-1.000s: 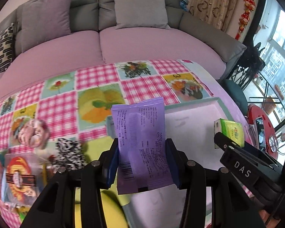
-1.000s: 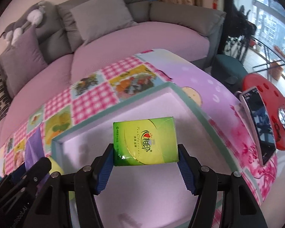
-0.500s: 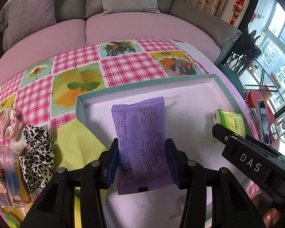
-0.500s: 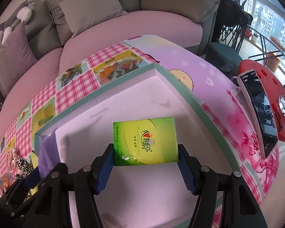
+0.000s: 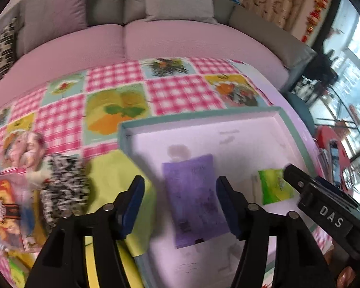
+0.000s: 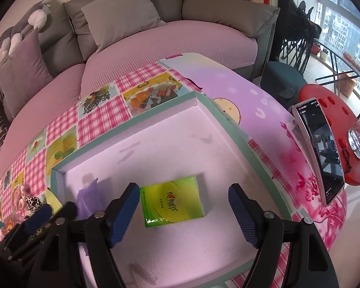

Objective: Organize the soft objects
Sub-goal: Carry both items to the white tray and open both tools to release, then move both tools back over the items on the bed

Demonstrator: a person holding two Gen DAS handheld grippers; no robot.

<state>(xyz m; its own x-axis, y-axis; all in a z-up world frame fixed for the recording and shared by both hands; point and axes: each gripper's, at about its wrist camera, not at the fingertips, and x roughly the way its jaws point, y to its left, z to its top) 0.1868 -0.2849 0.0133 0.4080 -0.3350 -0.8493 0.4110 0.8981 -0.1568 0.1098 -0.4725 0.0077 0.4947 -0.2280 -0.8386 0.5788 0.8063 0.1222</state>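
Jaws of the left gripper [image 5: 180,189] have just been opening, and the purple packet [image 5: 195,199] lies released between them in the tray [image 5: 196,117], long axis pointing ahead. Right gripper [image 6: 183,198], likewise just opened wide, stands over the green tissue pack [image 6: 172,200], clear of it.

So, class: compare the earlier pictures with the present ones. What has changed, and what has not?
Both tongs have just been opening. The left tongs let go of the purple packet, the right tongs of the green tissue pack; both now lie in the tray. The scrunchies stay beside it.
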